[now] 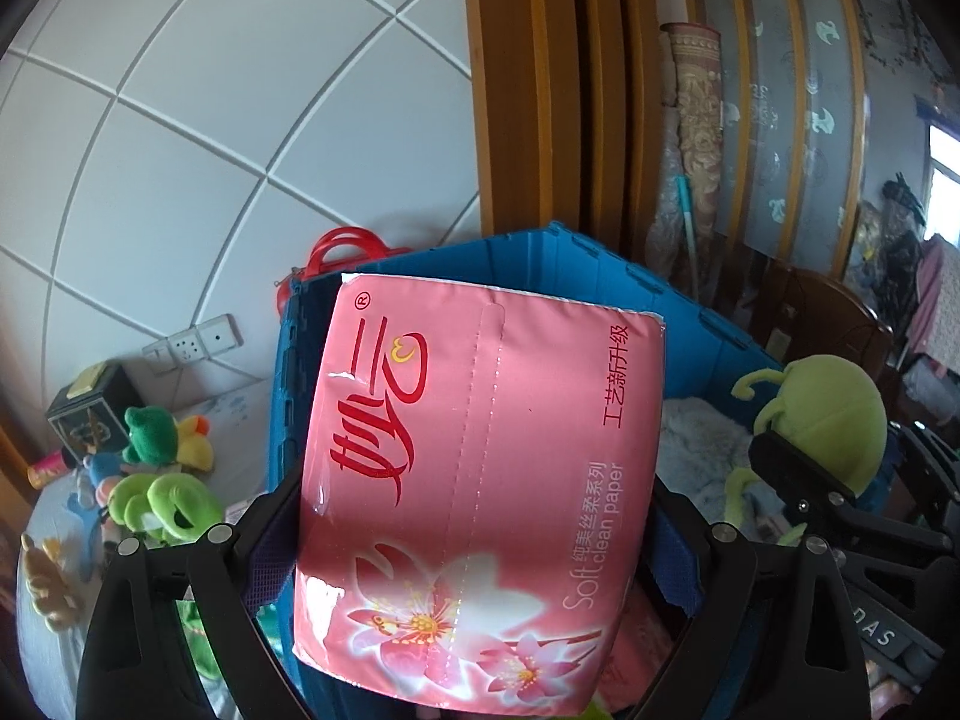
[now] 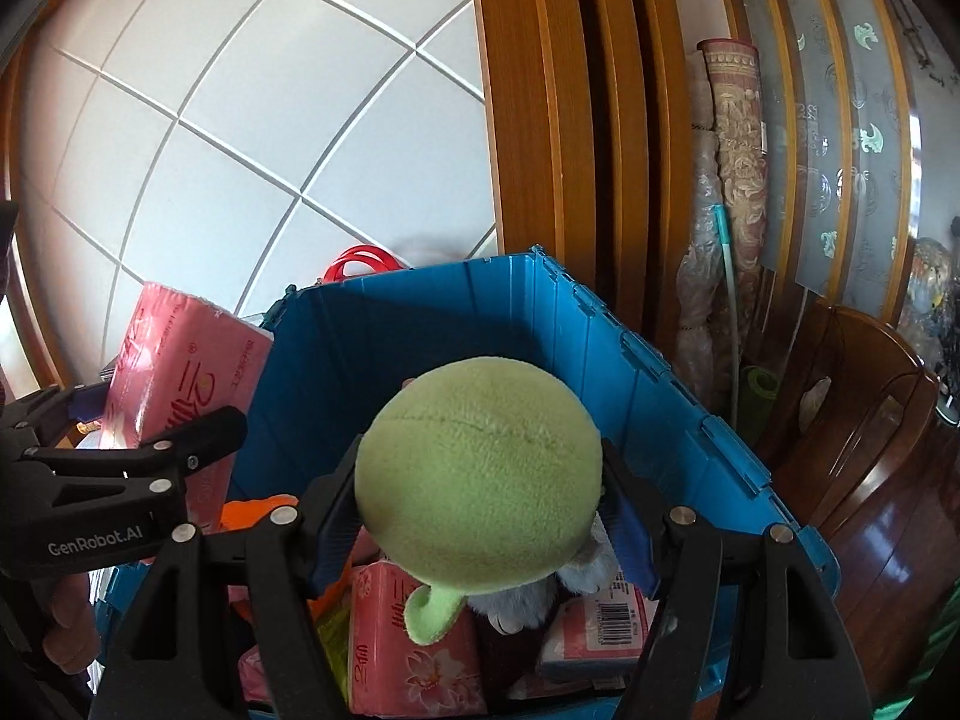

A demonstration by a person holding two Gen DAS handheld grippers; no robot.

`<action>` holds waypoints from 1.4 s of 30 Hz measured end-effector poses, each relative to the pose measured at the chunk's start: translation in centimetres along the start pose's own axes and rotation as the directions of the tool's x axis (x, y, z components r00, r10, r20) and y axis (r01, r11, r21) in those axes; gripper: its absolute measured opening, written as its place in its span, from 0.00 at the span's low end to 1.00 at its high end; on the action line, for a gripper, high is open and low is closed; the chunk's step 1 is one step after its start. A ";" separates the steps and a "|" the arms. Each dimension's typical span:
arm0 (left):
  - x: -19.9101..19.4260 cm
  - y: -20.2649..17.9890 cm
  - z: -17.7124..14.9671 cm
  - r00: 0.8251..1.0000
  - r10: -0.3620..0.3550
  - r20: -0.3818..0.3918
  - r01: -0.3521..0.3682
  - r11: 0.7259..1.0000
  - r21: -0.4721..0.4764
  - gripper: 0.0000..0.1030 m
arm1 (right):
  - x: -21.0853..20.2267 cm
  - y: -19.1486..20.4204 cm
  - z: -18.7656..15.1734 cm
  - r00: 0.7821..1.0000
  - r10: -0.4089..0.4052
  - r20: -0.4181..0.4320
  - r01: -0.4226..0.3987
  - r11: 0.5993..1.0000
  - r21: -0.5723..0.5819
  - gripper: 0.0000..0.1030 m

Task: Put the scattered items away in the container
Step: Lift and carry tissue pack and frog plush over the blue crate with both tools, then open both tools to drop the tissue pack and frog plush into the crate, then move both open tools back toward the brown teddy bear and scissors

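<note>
My left gripper is shut on a pink tissue pack, held up over the left rim of the blue crate. The same tissue pack and left gripper show at the left of the right wrist view. My right gripper is shut on a round green plush toy, held above the blue crate. That green plush toy and right gripper appear at the right of the left wrist view. Inside the crate lie more pink tissue packs and a grey furry toy.
Several plush toys and a dark box lie on the surface left of the crate. A red bag handle sticks up behind it. A tiled wall is behind, a wooden door frame and dark wooden furniture to the right.
</note>
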State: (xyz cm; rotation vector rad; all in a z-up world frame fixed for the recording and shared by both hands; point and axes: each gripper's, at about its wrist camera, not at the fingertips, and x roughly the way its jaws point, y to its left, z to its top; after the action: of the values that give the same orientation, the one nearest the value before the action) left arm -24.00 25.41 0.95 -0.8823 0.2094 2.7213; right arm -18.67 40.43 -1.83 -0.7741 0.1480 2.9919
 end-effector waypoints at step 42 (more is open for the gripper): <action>-2.4 0.9 -4.0 0.998 0.067 -0.003 -0.067 0.996 -0.054 0.97 | -1.7 -0.3 -1.2 1.000 0.016 0.007 -0.016 1.000 -0.011 1.00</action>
State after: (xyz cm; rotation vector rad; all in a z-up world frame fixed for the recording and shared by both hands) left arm -20.20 23.12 -0.85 -0.9077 0.1696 2.8003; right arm -16.61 40.59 -2.03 -0.7668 0.1381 3.0125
